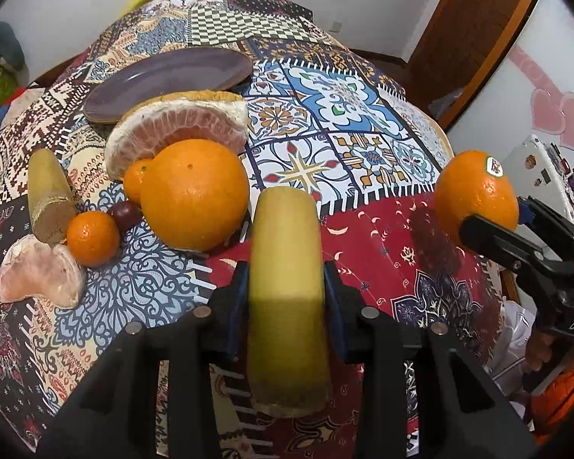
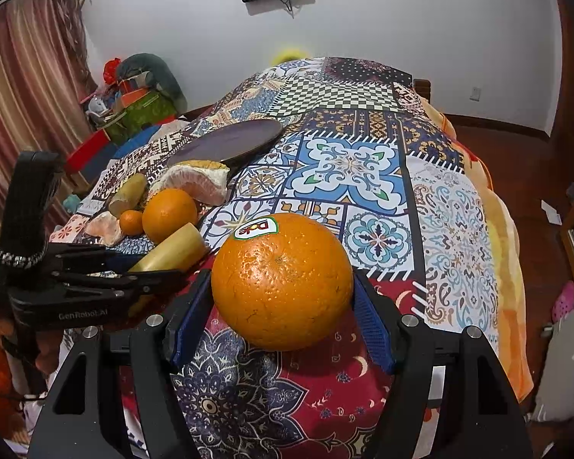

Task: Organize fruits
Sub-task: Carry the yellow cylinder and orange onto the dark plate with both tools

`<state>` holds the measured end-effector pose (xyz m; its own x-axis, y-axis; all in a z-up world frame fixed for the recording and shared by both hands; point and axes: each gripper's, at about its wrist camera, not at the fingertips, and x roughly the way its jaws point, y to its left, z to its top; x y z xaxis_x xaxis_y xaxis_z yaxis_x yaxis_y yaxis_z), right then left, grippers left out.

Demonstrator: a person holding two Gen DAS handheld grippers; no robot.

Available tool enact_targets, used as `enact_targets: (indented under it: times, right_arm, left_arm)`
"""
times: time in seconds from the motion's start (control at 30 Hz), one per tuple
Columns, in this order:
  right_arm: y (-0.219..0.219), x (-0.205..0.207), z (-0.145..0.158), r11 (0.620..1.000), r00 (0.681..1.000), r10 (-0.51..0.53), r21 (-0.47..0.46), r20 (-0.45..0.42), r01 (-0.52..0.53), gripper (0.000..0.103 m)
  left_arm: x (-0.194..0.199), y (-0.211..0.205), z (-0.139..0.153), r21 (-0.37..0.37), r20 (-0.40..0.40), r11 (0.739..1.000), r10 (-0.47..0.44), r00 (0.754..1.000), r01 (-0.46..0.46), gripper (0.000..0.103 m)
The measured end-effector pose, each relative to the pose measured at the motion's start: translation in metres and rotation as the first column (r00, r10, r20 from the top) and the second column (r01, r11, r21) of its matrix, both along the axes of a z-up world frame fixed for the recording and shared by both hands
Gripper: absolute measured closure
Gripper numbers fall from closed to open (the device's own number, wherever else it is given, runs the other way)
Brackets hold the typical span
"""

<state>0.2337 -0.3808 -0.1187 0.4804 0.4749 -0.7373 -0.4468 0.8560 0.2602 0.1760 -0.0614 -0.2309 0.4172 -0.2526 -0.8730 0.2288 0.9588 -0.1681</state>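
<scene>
My left gripper [image 1: 286, 279] is shut on a yellow-green cut fruit piece [image 1: 286, 267] and holds it above the patterned cloth; it also shows in the right wrist view [image 2: 174, 250]. My right gripper [image 2: 283, 306] is shut on a large orange with a sticker [image 2: 281, 283], seen at the right of the left wrist view [image 1: 476, 195]. On the cloth lie a big orange [image 1: 193, 195], a small mandarin [image 1: 92, 238], another mandarin [image 1: 134, 181], a dark grape [image 1: 125, 212], a pomelo wedge [image 1: 180, 126], a pomelo piece [image 1: 38, 275] and a second yellow-green piece [image 1: 49, 195].
A purple plate [image 1: 164, 80] sits on the table [image 1: 344, 114] behind the pomelo wedge. The table edge drops off at the right, with wooden floor beyond. Boxes and clutter [image 2: 134, 103] stand by the curtain at the far left.
</scene>
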Motion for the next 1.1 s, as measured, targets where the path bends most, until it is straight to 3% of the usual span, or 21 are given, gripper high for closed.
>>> enact_targets:
  times: [0.33,0.67,1.1]
  right_arm:
    - [0.013,0.01,0.022,1.0,0.998,0.003,0.016,0.07,-0.005,0.036]
    - [0.039,0.029,0.053,0.998,0.983,0.023,0.046,0.181,-0.032,0.036]
    - [0.08,0.066,0.062,0.996,0.964,0.066,0.042,0.258,-0.079,0.036]
  left_arm:
    - [-0.015,0.013,0.04,-0.024,0.134,0.999,0.031,0.991,-0.028,0.066]
    - [-0.01,0.044,0.092,-0.072,0.288,0.993,0.109,0.951,-0.091,0.067]
    - [0.027,0.09,0.111,-0.106,0.375,0.977,0.214,0.902,-0.188,0.067]
